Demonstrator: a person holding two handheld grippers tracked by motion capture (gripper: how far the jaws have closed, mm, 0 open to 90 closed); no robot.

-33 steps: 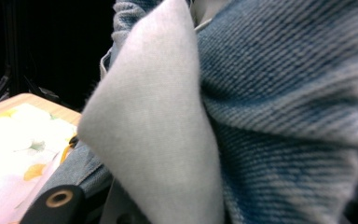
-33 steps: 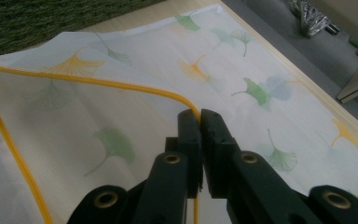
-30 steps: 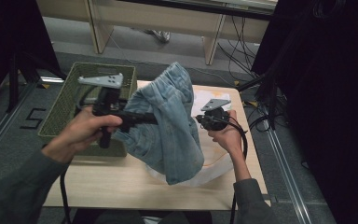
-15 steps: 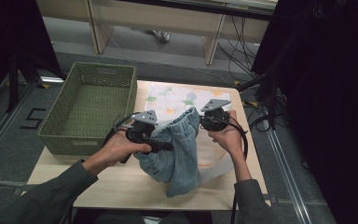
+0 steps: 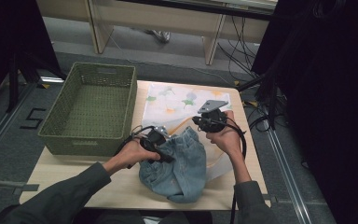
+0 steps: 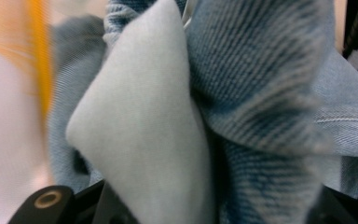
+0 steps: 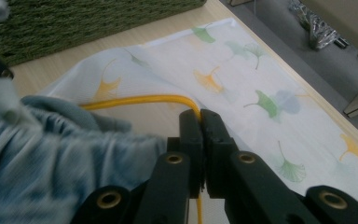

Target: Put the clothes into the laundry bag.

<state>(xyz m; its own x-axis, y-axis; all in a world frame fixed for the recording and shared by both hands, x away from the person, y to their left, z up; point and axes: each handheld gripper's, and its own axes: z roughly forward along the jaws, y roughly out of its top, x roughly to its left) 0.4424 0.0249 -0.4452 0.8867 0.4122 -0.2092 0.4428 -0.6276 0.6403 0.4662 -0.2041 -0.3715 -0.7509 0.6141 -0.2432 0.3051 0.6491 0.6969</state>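
Wooden table (image 5: 74, 175), jeans (image 6: 261, 93) between left fingers (image 6: 46, 200)

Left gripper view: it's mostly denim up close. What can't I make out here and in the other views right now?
- Left gripper view: the left tool has its tips buried under the jeans; grip contact unreadable.
- Same view: the orange streak at left is blurred.
- High view: the bag opening lies under the jeans; how far they are in is unclear.
- Right gripper view: the right tool is shut on the yellow rim; denim at left is blurred.
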